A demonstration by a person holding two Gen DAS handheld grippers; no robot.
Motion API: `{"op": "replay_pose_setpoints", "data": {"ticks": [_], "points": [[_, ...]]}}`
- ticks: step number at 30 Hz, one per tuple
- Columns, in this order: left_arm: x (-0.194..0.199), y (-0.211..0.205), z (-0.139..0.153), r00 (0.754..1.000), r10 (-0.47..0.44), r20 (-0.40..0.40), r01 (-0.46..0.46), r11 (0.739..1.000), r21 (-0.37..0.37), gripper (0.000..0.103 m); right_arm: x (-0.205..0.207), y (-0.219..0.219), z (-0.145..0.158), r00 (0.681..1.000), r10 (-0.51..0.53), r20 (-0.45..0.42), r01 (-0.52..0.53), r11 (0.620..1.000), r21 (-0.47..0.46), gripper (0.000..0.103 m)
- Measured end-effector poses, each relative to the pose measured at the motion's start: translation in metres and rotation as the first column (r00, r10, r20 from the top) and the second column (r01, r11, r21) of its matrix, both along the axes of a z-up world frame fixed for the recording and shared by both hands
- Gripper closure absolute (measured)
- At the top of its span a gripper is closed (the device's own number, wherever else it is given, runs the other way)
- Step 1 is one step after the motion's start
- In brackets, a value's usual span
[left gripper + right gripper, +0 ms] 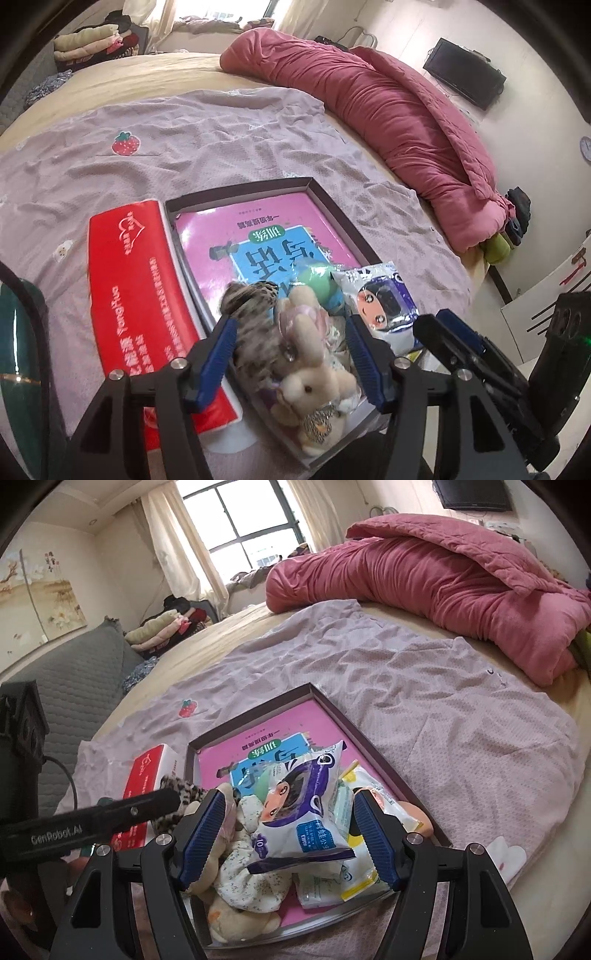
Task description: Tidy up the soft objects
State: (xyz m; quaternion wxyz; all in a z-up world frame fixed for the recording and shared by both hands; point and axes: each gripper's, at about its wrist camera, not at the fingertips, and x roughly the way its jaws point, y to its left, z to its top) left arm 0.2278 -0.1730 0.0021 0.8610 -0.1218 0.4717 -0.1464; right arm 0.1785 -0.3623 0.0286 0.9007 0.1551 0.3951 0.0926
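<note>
A shallow dark box (334, 212) (373, 753) lies on the bed with a pink book (266, 236) (273, 742) inside. At its near end sit a beige plush rabbit (314, 380), a leopard-print scrunchie (251, 295) (181, 786), a floral scrunchie (251, 878) and a green soft ball (314, 277). My left gripper (291, 358) is open with its fingers around the rabbit and scrunchie. My right gripper (291, 834) is open around a blue-and-white cartoon tissue pack (306, 805) (384, 306), with more packets (369, 794) beneath.
A red tissue box (136, 288) (147, 775) lies left of the dark box on a lilac sheet (184, 155) (443, 716). A rolled pink quilt (388, 103) (443, 576) lies along the far right. Folded clothes (92, 44) are stacked at the far left.
</note>
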Motion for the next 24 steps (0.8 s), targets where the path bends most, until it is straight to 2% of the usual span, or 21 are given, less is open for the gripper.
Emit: {"op": "replay_pose_setpoints", "data": {"ticks": [11,24], "points": [[-0.030,0.010,-0.001,1.000,0.003,0.006,-0.003,1.000,0.011,0.041,-0.010,0.013,0.017,0.999,0.020,0.033,-0.019,0.999,-0.032,0.029],[-0.068,0.016,0.030,0.997,0.026,0.076,-0.032,0.996,0.084,0.041,-0.039,0.027,0.038,0.997,-0.002,0.078,0.011,0.994,-0.112,0.029]]}}
